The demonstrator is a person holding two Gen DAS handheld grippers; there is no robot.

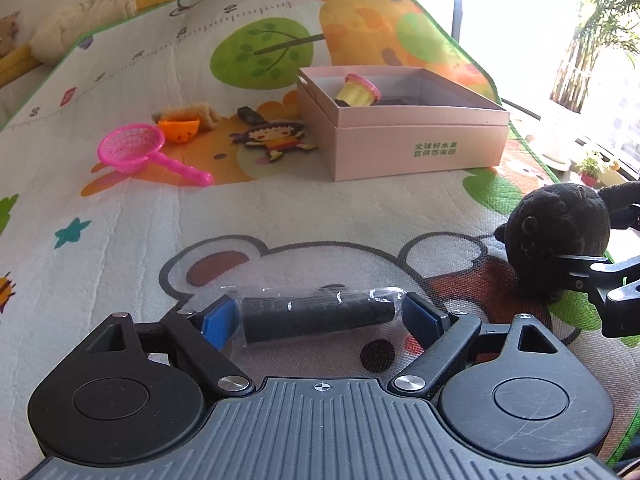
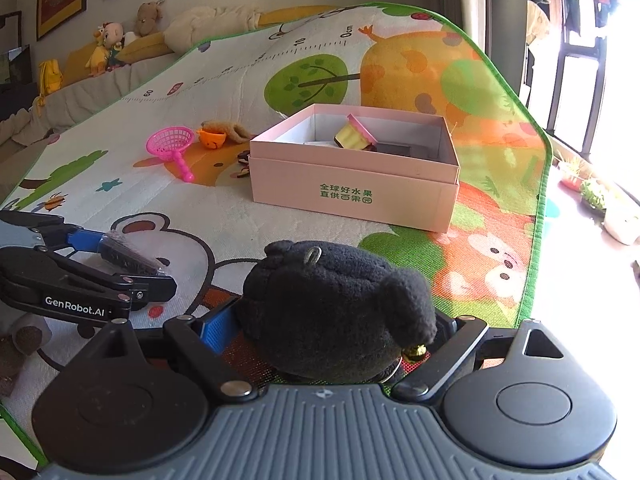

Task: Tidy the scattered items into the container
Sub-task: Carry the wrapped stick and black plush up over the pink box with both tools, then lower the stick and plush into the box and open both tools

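Note:
In the left wrist view my left gripper is shut on a black roll in clear plastic wrap, a blue pad at each end, low over the play mat. My right gripper is shut on a black plush toy, seen at the right edge of the left wrist view as plush toy. The open pink box stands ahead with a yellow and pink toy cup inside. A pink net scoop, an orange toy and a flat cartoon girl figure lie left of the box.
A tan fuzzy piece and a small black item lie behind the orange toy. The mat's green edge runs along the right by a bright window with potted plants. Stuffed toys sit on a sofa at the far left.

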